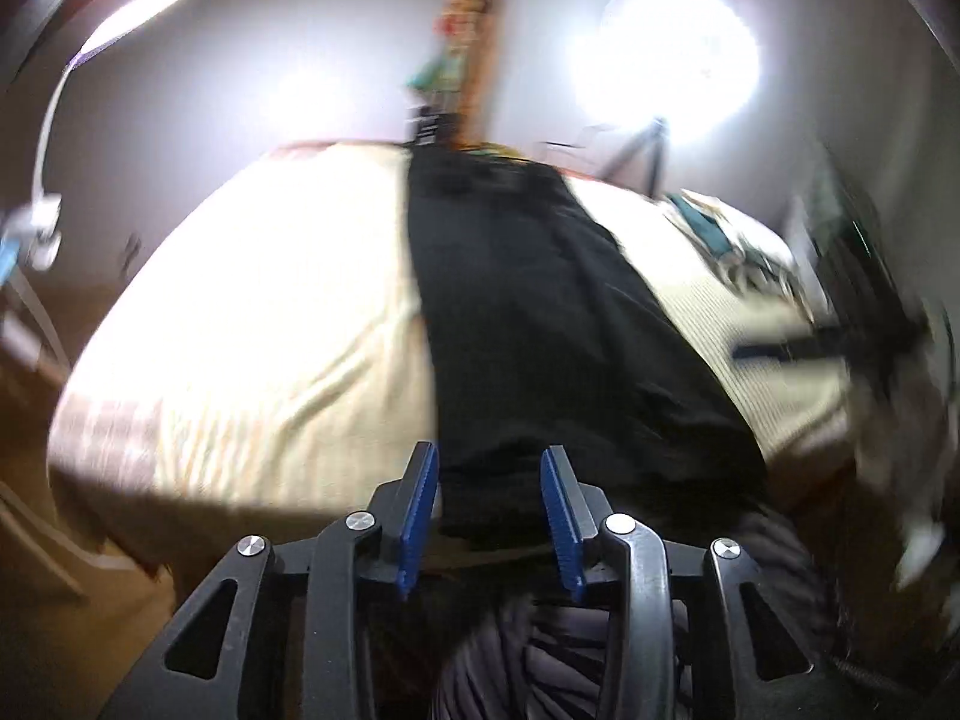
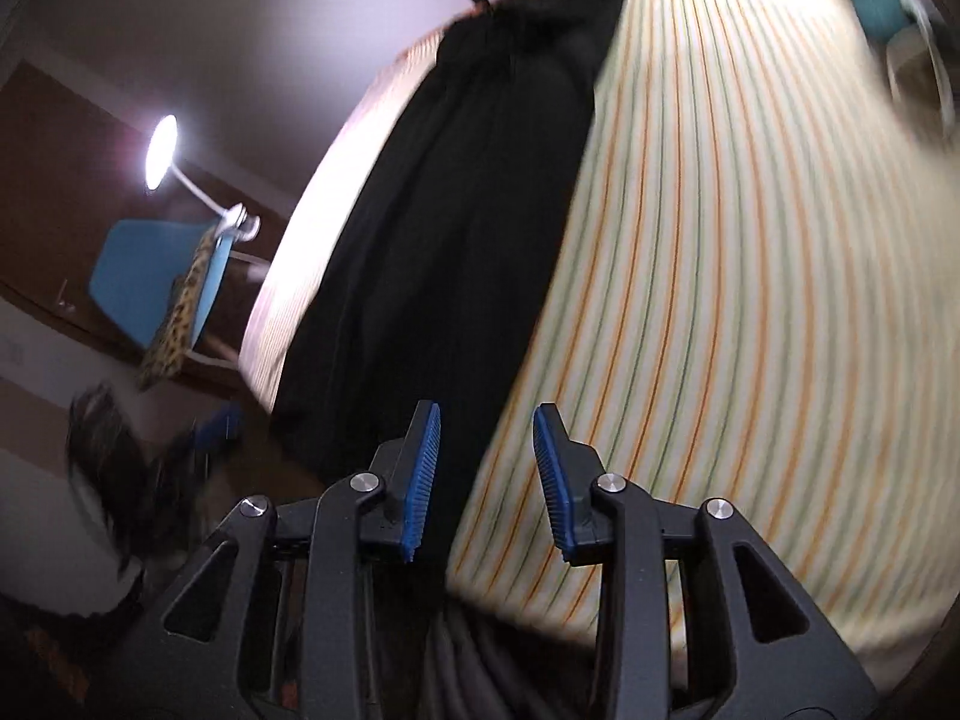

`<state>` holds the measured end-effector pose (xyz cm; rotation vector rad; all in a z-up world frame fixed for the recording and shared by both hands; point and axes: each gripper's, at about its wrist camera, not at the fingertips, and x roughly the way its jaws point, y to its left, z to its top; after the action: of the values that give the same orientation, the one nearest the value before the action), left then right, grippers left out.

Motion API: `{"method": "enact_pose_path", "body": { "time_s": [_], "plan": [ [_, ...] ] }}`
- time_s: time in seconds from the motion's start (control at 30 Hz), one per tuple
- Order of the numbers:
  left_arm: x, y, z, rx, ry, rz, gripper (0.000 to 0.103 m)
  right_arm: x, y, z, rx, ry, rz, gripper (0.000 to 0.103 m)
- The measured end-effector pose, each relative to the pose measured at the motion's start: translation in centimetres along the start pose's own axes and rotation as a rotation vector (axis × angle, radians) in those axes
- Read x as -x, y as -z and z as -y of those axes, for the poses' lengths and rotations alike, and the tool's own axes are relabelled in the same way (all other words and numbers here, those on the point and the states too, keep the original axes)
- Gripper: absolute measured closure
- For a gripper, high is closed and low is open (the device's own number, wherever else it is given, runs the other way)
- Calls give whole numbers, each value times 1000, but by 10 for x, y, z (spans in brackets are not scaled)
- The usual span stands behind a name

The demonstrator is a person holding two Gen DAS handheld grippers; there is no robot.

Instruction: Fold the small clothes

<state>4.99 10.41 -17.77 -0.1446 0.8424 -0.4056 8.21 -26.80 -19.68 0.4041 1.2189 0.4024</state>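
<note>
A long black garment (image 1: 540, 312) lies stretched out as a strip along a cream bed sheet (image 1: 270, 300) with thin orange and green stripes. In the left wrist view its near end lies just beyond my left gripper (image 1: 491, 450), whose blue pads (image 1: 420, 510) stand apart and press on nothing. In the right wrist view the black garment (image 2: 468, 180) runs up the left part of the striped sheet (image 2: 720, 300). My right gripper (image 2: 486, 408) hangs over the garment's right edge, open, with cloth and sheet showing through the gap. Both views are motion-blurred.
A blue chair (image 2: 156, 276) with a leopard-print cloth and a lit desk lamp (image 2: 162, 150) stand left of the bed. A teal cloth (image 2: 870, 0) lies at the far right of the sheet. A tripod (image 1: 648, 150) and a bright round light (image 1: 666, 54) stand behind the bed.
</note>
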Motion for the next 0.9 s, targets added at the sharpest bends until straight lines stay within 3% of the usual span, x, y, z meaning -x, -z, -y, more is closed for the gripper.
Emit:
{"method": "enact_pose_path", "body": {
  "time_s": [0.13,0.33,0.53,0.57,0.6,0.63,0.9],
  "plan": [
    [-10,1,-28,112,71,-48,65,-10,29,-3,-13,-26,-24,69],
    [-23,12,-24,154,173,-112,67,-10,43,-5,-22,-68,-41,69],
    [-31,19,-24,232,200,-116,81,-21,39,-15,22,-72,-61,69],
    [-31,20,-25,243,201,-114,88,-23,38,-17,37,-75,-68,75],
    [-31,19,-24,246,203,-115,93,-25,38,-21,48,-70,-73,88],
    [-30,19,-23,248,205,-116,99,-27,37,-24,62,-66,-85,92],
    [-8,-9,-18,241,221,-58,101,-7,27,-26,24,-173,-8,96]
  ]
}}
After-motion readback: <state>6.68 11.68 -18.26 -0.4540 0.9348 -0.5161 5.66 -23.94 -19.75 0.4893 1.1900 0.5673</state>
